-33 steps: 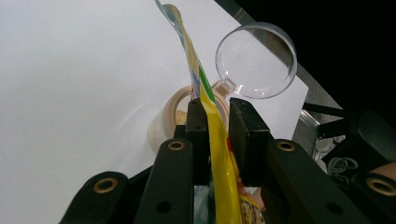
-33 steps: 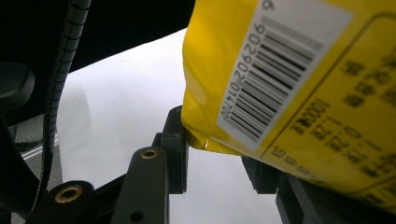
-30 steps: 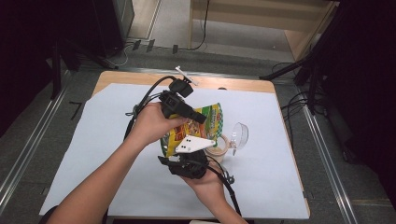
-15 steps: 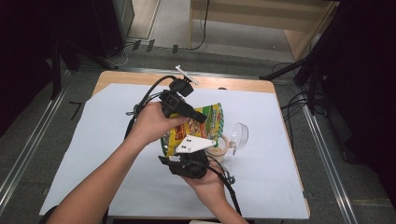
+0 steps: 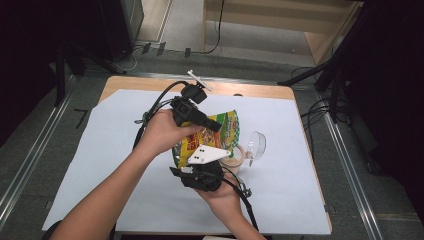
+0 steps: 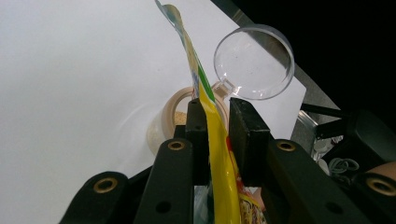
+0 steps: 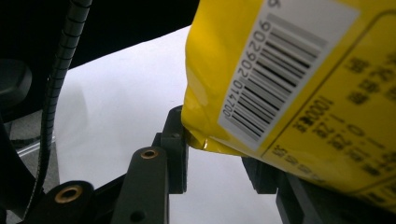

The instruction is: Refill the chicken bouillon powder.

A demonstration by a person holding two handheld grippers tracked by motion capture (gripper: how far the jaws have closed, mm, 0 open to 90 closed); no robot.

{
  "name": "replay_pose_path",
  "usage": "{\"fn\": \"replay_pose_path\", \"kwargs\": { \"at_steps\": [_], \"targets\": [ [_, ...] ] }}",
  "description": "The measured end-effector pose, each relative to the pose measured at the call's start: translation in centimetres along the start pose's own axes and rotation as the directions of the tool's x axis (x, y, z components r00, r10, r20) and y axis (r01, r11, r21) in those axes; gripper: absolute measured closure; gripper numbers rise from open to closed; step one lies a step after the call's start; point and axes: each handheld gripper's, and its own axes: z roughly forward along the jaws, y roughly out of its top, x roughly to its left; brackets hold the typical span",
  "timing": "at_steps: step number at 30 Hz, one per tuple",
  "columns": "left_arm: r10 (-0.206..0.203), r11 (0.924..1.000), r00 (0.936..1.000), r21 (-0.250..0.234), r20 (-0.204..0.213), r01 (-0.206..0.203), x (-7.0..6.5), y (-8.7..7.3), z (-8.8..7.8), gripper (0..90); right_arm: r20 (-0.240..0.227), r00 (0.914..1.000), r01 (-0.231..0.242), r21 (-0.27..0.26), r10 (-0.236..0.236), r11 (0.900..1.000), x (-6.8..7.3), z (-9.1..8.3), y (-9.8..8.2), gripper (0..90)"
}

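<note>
Fingers point(image 6: 201, 135) of left gripper point(image 6: 216, 135) clamp yellow pouch point(image 6: 219, 158); right gripper point(image 7: 219, 158) fingers pinch its corner.

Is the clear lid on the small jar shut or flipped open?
Open. The clear lid stands up on its hinge behind the jar, whose mouth shows pale grains in the left gripper view, under the yellow bag.

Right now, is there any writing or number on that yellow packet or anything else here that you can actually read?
"902902014700", upside down, under the barcode on the yellow bag.
"1000", upside down, in the small print beside it; the rest of that print is too blurred to read.
The bag's colourful front, seen from the high view, carries lettering too small to read.
Jar and clear lid: no text seen.
</note>
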Motion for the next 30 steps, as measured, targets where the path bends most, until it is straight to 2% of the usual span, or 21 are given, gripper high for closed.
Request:
{"fn": "replay_pose_path", "kwargs": {
  "at_steps": [24, 30],
  "targets": [
    [0.004, 1.0, 1.0, -0.009, -0.005, -0.004, -0.02, -0.18, -0.22, 79.0, 0.004, 0.9999, 0.012, -0.001, -0.012, 1.0, 0.09, 0.11, 0.1, 66.0],
    [0.004, 1.0, 1.0, 0.006, -0.008, -0.003, -0.05, -0.13, 0.13, 78.9, -0.008, 0.9999, -0.011, -0.007, 0.011, 1.0, 0.02, 0.2, -0.1, 66.1]
  ]
}}
